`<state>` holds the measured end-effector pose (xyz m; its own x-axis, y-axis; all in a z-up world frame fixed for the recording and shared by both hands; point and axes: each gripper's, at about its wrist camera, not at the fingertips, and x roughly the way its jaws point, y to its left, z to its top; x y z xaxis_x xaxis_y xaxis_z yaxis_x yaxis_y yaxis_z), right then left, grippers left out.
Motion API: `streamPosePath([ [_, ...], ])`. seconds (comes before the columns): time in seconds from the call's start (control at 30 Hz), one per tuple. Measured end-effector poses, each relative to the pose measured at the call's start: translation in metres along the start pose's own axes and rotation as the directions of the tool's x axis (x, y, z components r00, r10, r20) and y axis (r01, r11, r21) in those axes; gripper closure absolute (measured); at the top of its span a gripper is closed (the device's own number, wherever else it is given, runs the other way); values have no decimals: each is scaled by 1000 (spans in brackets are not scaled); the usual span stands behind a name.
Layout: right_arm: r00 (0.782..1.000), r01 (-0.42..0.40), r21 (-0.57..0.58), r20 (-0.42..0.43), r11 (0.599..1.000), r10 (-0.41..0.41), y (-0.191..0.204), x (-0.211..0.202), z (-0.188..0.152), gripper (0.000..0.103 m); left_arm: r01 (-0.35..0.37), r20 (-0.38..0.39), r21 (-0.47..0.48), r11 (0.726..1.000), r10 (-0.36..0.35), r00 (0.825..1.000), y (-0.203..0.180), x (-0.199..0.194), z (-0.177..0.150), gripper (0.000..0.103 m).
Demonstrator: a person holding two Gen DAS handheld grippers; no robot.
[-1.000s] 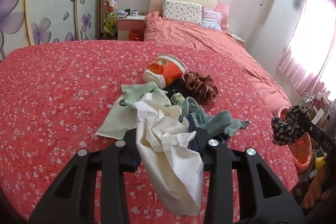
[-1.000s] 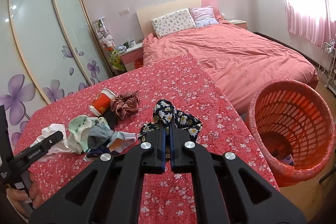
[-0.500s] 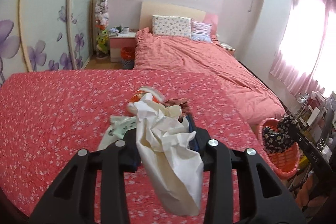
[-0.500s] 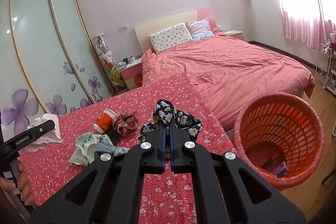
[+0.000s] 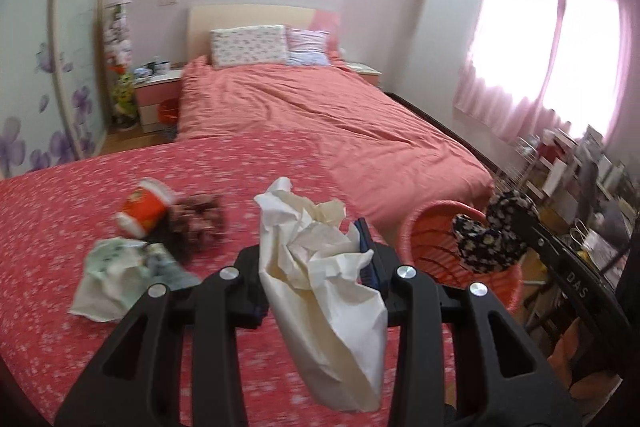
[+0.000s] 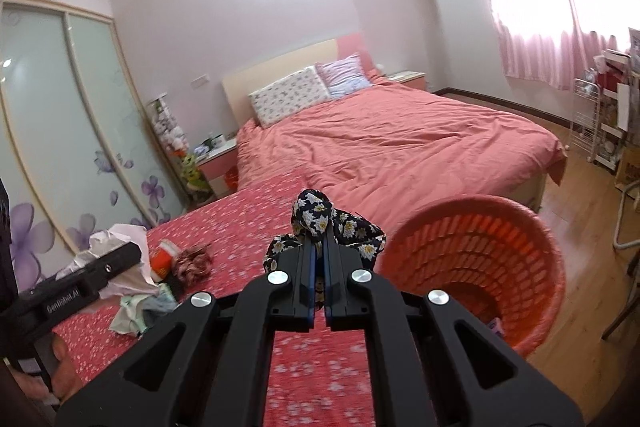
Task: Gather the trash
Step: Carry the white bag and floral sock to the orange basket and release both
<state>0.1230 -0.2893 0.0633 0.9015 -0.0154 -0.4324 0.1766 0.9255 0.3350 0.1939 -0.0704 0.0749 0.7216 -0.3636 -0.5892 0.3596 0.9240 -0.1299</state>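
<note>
My left gripper (image 5: 310,259) is shut on a crumpled cream paper wad (image 5: 320,267) that hangs down between its fingers above the red flowered cover (image 5: 60,211). My right gripper (image 6: 319,259) is shut on a black floral cloth (image 6: 320,223), held up just left of the orange mesh basket (image 6: 480,259). In the left wrist view that cloth (image 5: 488,235) hangs over the basket (image 5: 436,247) rim. Left on the cover lie a red paper cup (image 5: 142,207), a brown scrunchie (image 5: 196,221) and pale socks (image 5: 116,271).
A pink bed (image 5: 312,119) with two pillows fills the far side. A nightstand (image 5: 158,95) and flowered wardrobe doors (image 6: 60,115) stand at the left. A white rack (image 6: 596,123) and wooden floor lie right of the basket, under pink curtains (image 5: 540,39).
Both grippers have risen and swung right toward the basket, carrying the paper wad and the floral cloth. The pile of socks, cup and scrunchie stays behind on the cover.
</note>
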Motion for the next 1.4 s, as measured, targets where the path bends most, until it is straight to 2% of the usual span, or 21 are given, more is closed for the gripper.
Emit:
streamPosePath([
  [0.3,997,76,45,14,996,-77,-51,-2,6,100,130,-60,58,990,-126,990,-69,41,-10,66],
  [0.6,992,124,132,0,984,-125,-102,8,5,100,273,-116,96,957,-261,958,-130,80,-21,66],
  [0.93,987,157,187,-15,970,-157,-144,26,7,100,339,-198,119,933,-312,929,-178,135,-30,66],
  [1.03,989,149,208,-29,967,-147,-151,33,7,100,338,-218,125,933,-306,927,-185,151,-35,61],
  [1.1,991,131,226,-49,965,-123,-156,39,8,99,333,-228,119,935,-301,926,-185,159,-37,52],
  [1.17,992,123,236,-65,964,-111,-157,43,7,95,322,-235,115,940,-289,928,-183,166,-38,44],
  [1.27,990,127,232,-85,964,-110,-156,47,3,83,306,-246,97,947,-275,929,-177,173,-41,40],
  [1.33,990,130,234,-90,964,-112,-155,47,1,71,300,-252,86,950,-271,929,-171,175,-41,39],
  [1.4,989,136,231,-90,963,-118,-153,45,0,67,286,-248,88,954,-257,934,-165,174,-40,38],
])
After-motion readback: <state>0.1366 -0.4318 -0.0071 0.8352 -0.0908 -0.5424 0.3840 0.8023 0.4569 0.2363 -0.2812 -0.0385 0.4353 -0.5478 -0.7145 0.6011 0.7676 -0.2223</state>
